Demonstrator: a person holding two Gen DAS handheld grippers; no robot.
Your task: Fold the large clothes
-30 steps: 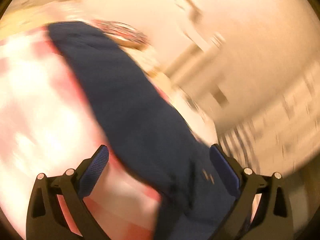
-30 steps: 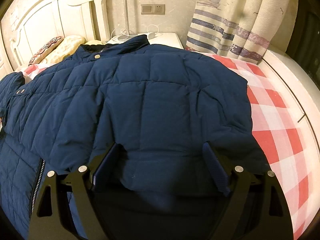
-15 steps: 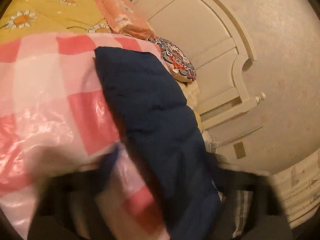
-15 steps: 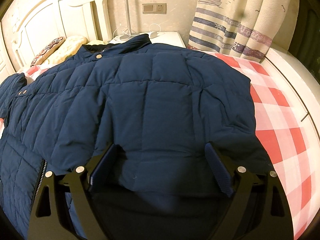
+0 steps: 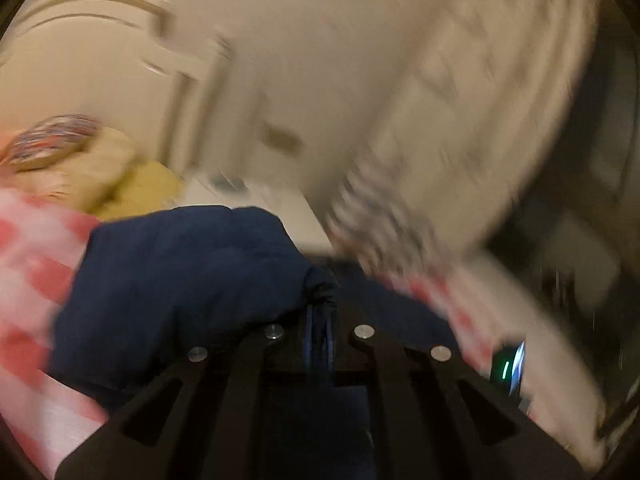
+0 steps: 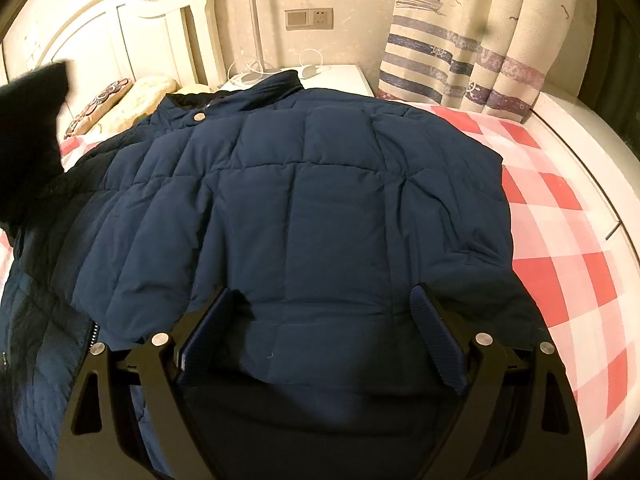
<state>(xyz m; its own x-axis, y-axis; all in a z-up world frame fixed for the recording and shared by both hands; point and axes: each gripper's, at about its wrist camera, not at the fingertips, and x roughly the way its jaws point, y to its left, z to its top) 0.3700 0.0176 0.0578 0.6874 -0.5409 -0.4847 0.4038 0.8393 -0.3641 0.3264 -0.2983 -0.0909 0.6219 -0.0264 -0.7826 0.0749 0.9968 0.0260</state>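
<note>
A large navy quilted jacket (image 6: 304,208) lies spread on a bed with a red and white checked cover (image 6: 560,240). My right gripper (image 6: 320,332) is open over its lower hem, one finger on each side, holding nothing. My left gripper (image 5: 319,320) is shut on a fold of the jacket's sleeve (image 5: 180,272), lifted above the bed; that view is blurred by motion. The raised sleeve shows as a dark shape at the left edge of the right wrist view (image 6: 28,120).
A white headboard (image 6: 120,36) and pillows (image 6: 120,100) are at the back left. A white nightstand (image 6: 340,76) with cables and a striped curtain (image 6: 460,40) stand behind the bed. The bed's white edge (image 6: 580,152) runs along the right.
My left gripper went from open around the sleeve to shut on it, and swung up and right with it. The sleeve now rises into the right wrist view. My right gripper stayed put.
</note>
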